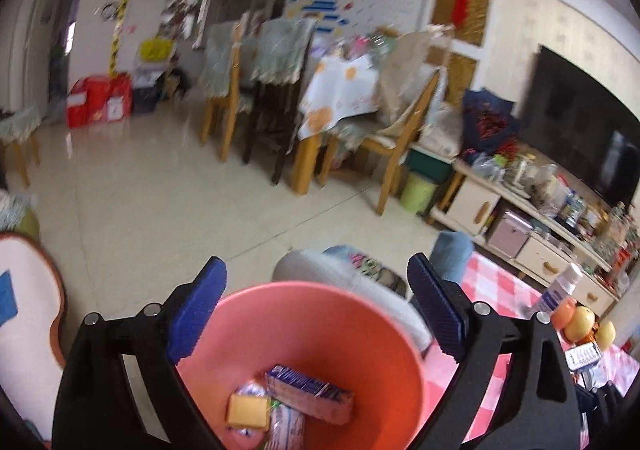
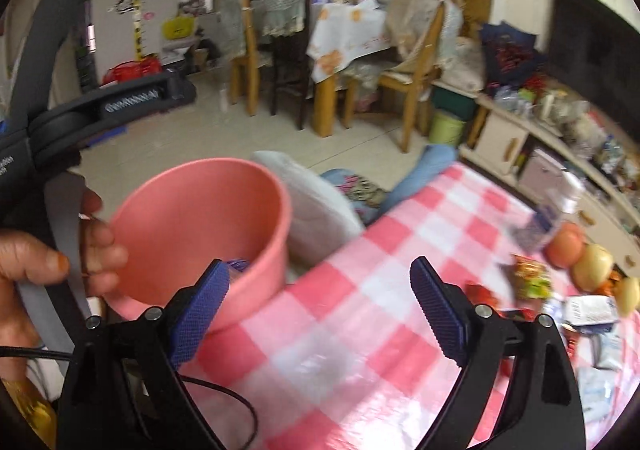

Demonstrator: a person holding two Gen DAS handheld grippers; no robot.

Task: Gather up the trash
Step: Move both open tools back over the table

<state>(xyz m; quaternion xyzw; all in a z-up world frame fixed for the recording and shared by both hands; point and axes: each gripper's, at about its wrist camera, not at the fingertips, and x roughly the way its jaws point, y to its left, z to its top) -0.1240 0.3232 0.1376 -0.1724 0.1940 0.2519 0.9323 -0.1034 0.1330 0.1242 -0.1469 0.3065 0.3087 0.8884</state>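
Both tongs wide, nothing between fingers. Left gripper [image 1: 316,314] hangs right over round pink plastic bin [image 1: 360,314], looking down into it: purple-and-orange flat carton [image 1: 310,394], yellow square wrapper [image 1: 248,412] + crinkly white packet [image 1: 286,428] already inside. Seen from right gripper [image 2: 320,314], bin [image 2: 200,218] sits up-left of its left finger, at edge of pink-and-white checked tablecloth [image 2: 360,290]; bare hand [image 2: 96,246] just beside bin wall.

Trash left, prob.: green-red snack wrapper [image 2: 530,276] + white printed packet [image 2: 588,310], ahead-right of right finger, near orange [image 2: 564,244] & yellow apple [image 2: 594,260] – not trash, leave. Clear plastic bottle [image 2: 552,216] behind fruit: unclear if trash.

To do well: swing right tongs right, come in low + flat, straddle wrapper only, pinch at crumpled middle, lift before carrying. Keep bin steady w/ left side, rim up. Release well inside rim, not on edge. Frames blurred, so slow down before closing.
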